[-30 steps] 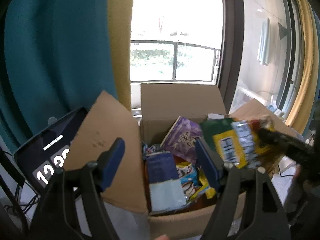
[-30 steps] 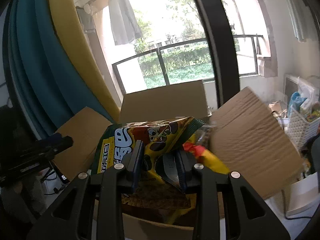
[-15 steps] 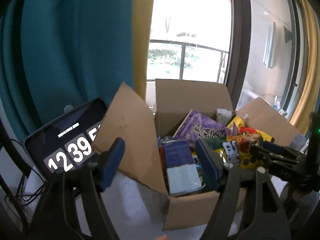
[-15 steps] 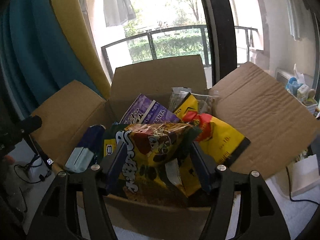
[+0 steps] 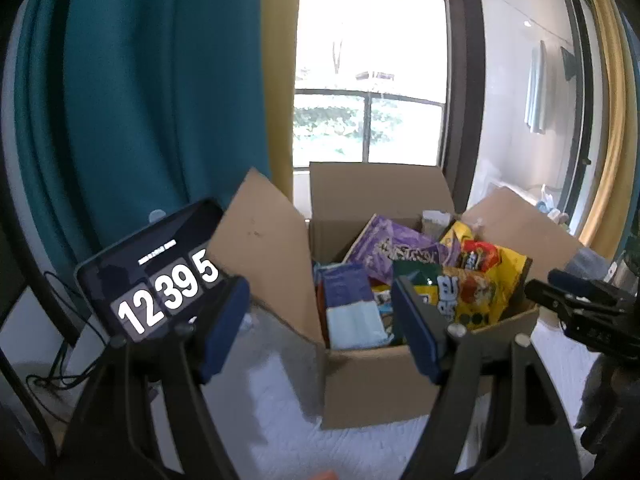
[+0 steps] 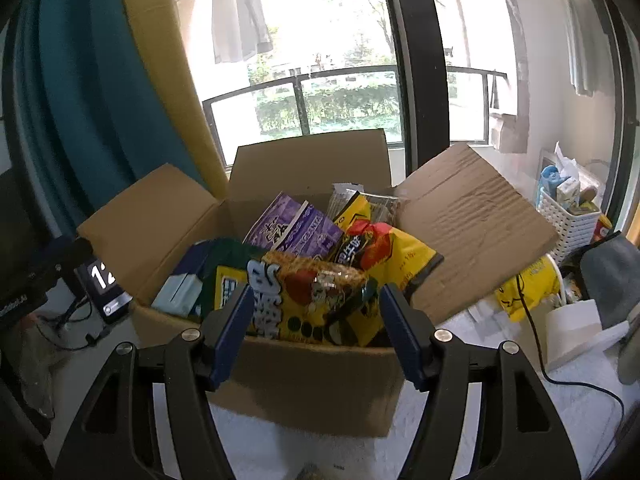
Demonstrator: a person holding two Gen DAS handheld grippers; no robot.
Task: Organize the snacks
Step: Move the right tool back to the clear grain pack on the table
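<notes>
Directly ahead of the right gripper (image 6: pixel 316 316) leans the yellow snack bag (image 6: pixel 316 300) in the cardboard box (image 6: pixel 312 384), lengthwise upright; right nearer; both grippers, left gripper (image 5: pixel 320 320) included, gape empty

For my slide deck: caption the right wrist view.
Open right hand-held gripper facing a brown cardboard box packed with snacks, a yellow-green snack bag in front.
</notes>
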